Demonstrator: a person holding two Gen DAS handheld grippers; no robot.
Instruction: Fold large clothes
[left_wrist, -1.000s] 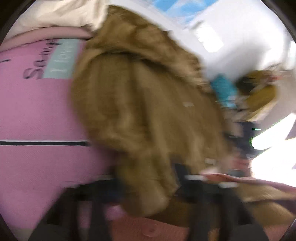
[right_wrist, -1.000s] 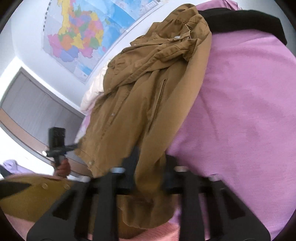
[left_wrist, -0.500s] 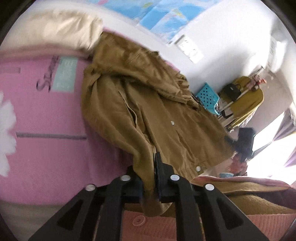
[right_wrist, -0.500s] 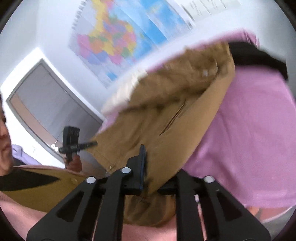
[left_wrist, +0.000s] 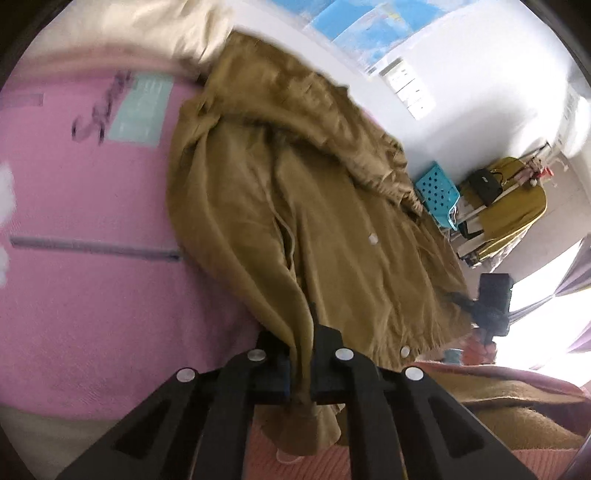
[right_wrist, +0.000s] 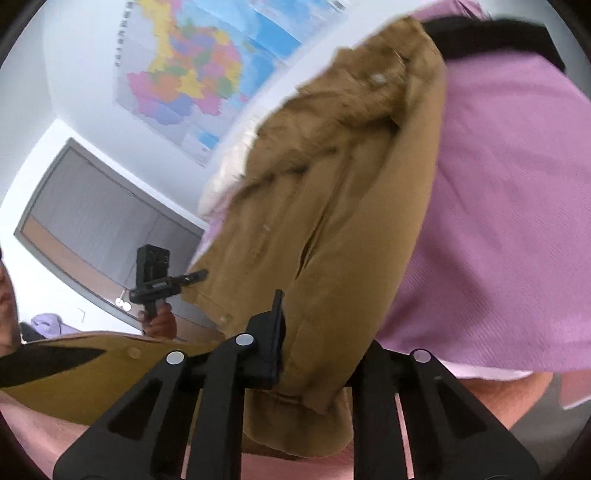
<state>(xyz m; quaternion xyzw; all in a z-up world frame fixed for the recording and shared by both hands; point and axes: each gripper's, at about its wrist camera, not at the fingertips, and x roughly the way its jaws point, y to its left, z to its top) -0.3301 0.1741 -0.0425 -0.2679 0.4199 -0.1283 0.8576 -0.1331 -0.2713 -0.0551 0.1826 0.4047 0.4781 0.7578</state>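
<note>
Left gripper (left_wrist: 300, 363) is clamped tight on a fold of the brown jacket (left_wrist: 295, 206), and the right gripper (right_wrist: 314, 354) is closing on the other edge, fabric bunched between its jaws. Jacket's spread over the pink bed (left_wrist: 92, 277), near the pillow (left_wrist: 129, 26).
</note>
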